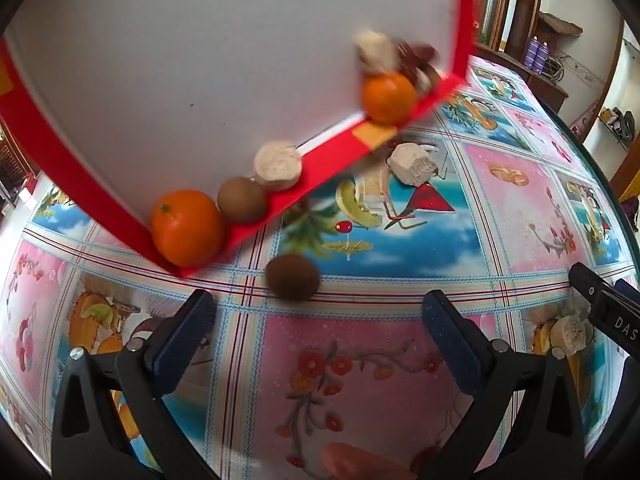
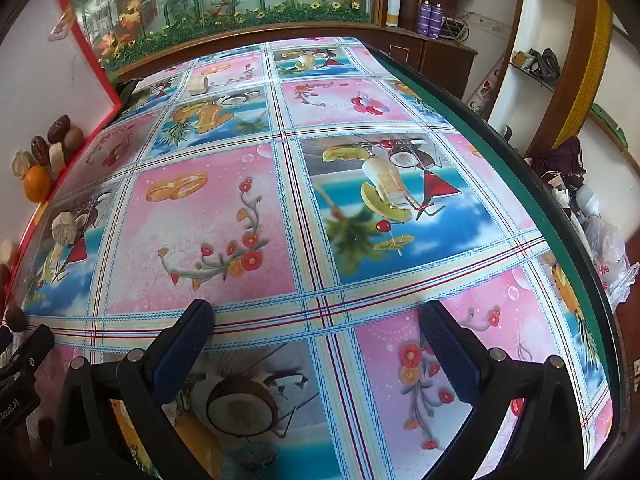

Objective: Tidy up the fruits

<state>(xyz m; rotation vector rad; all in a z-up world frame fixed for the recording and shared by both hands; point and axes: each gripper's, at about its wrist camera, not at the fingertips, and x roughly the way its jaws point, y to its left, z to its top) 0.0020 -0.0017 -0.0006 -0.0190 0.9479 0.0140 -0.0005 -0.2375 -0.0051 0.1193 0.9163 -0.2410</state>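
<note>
Sorting step in hand, with most of the fruit gathered and a few strays still out on the tablecloth (image 1: 360,380).

Far left in the left wrist view: white tray (image 1: 160,60) with a red rim. Lined along its near edge, a big orange (image 1: 186,226) in the corner, touching a kiwi in the tray (image 1: 242,200), then a pale round cake (image 1: 278,166) just beside that.

Nearer the middle, outside the tray: loose kiwi (image 1: 293,283) on the cloth, just beyond the left gripper (image 1: 318,320). Spread wide, holding nothing, fingers either side of the line to that kiwi. Likely next target, judging by the aim.

Further right: pale chunk (image 1: 412,164) on the cloth just outside the rim. Above it, inside the tray, second orange (image 1: 388,96) against the rim, with a blurred heap of dates and pale pieces (image 1: 396,58) behind. At the right edge, another pale lump (image 1: 570,332) on the cloth.

In the right wrist view: right gripper (image 2: 318,320) likewise spread and empty, over bare patterned cloth, well apart from any fruit.

Next move, as judged: forward and down with the left gripper until the fingers straddle the loose kiwi, then a gentle squeeze. Round and free to roll, so square contact on both sides needed before lifting to the tray.
</note>
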